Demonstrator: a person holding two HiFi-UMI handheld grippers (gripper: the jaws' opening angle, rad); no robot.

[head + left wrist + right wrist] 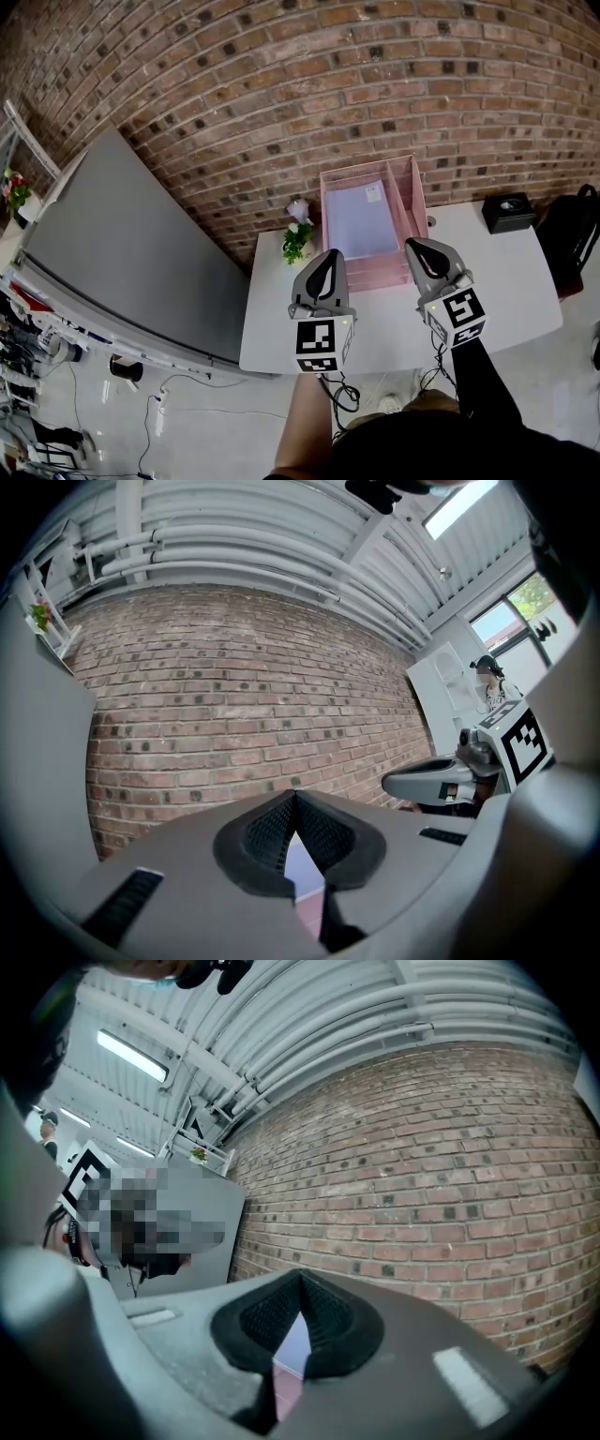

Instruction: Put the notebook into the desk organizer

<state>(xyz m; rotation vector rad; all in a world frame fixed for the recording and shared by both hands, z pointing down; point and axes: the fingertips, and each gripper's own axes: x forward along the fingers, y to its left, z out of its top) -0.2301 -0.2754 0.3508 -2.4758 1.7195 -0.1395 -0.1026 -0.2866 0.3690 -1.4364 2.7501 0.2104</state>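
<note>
A lavender notebook (361, 220) lies inside the pink desk organizer (413, 197), which stands at the back of the white table (506, 291) against the brick wall. My left gripper (327, 258) hovers just in front of the organizer's near edge, shut with nothing in it. My right gripper (418, 247) is beside it at the organizer's right front corner, also shut and empty. In the left gripper view the jaws meet at the tip (294, 797), and a sliver of the notebook (302, 862) shows below. The right gripper view shows the same: its tip (300, 1277) is shut, with the notebook (292, 1342) visible beneath.
A small potted flower (297, 234) stands left of the organizer. A black box (509, 214) sits at the table's back right, with a black bag (574, 234) beyond the edge. A large grey board (122, 244) leans at the left. Cables lie on the floor.
</note>
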